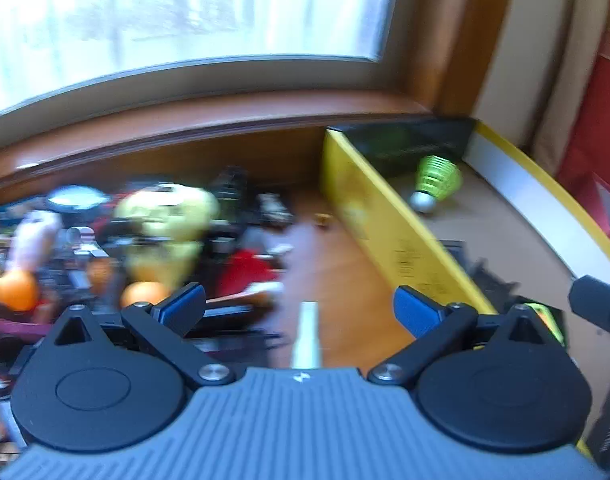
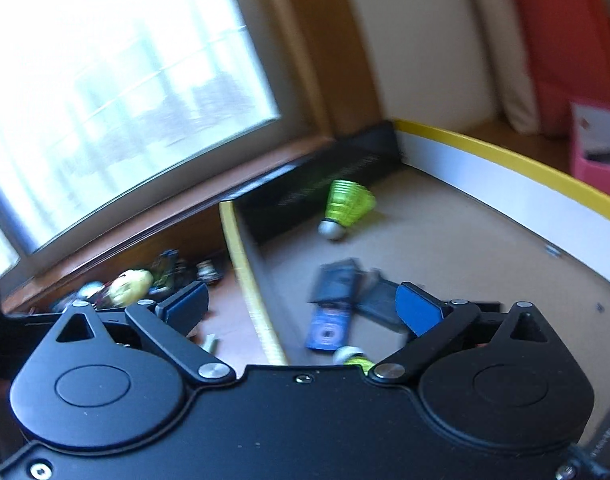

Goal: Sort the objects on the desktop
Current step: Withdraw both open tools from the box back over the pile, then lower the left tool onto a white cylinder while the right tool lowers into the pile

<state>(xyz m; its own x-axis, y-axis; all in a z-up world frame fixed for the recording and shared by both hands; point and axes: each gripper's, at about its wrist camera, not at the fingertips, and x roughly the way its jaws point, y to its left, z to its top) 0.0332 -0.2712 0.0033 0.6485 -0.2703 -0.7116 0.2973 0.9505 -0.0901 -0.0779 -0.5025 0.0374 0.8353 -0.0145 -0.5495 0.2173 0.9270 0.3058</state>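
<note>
A yellow-rimmed cardboard box [image 1: 369, 216] [image 2: 505, 156] stands on the wooden desk at the right. Inside it lies a green shuttlecock [image 1: 435, 182] [image 2: 345, 208], a blue card-like item [image 2: 329, 320], a dark flat item [image 2: 379, 298] and a second shuttlecock [image 2: 351, 356] near my right gripper. My left gripper [image 1: 299, 310] is open and empty over the desk, left of the box wall. My right gripper [image 2: 303, 306] is open and empty above the box's left wall. A blurred pile of small toys, with a yellow figure [image 1: 165, 216] and orange balls [image 1: 17, 290], lies at the left.
A window and a wooden sill [image 1: 209, 116] run along the back. A white stick-like item [image 1: 307, 336] lies on the desk between the left fingers. A red box [image 2: 597, 152] stands beyond the box at the right. Both views are motion-blurred.
</note>
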